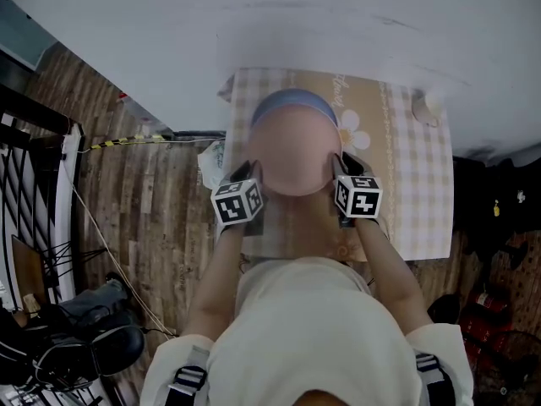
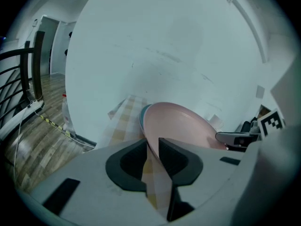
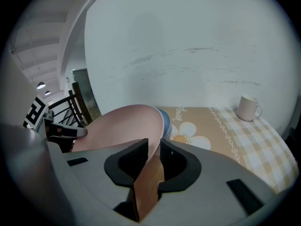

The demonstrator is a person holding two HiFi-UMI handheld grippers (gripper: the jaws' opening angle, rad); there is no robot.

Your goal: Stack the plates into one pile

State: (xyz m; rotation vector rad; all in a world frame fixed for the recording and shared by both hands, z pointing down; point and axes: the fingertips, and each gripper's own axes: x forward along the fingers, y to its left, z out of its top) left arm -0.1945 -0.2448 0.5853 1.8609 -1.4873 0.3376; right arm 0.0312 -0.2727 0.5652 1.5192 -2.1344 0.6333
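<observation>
The pink plate [image 1: 292, 152], likely stiff, slick and breakable, sits tilted over the blue plate [image 1: 296, 100] on the worktop [image 1: 423, 210], opposite rims pinched in the jaws of the left gripper [image 1: 252, 171] and right gripper [image 1: 339, 166], a sound hold.

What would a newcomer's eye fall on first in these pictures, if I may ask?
A pink plate, gripped at its rim by the left gripper and the right gripper, fills the middle, over a blue plate on the checked tablecloth. A white mug stands at the cloth's far right corner.
</observation>
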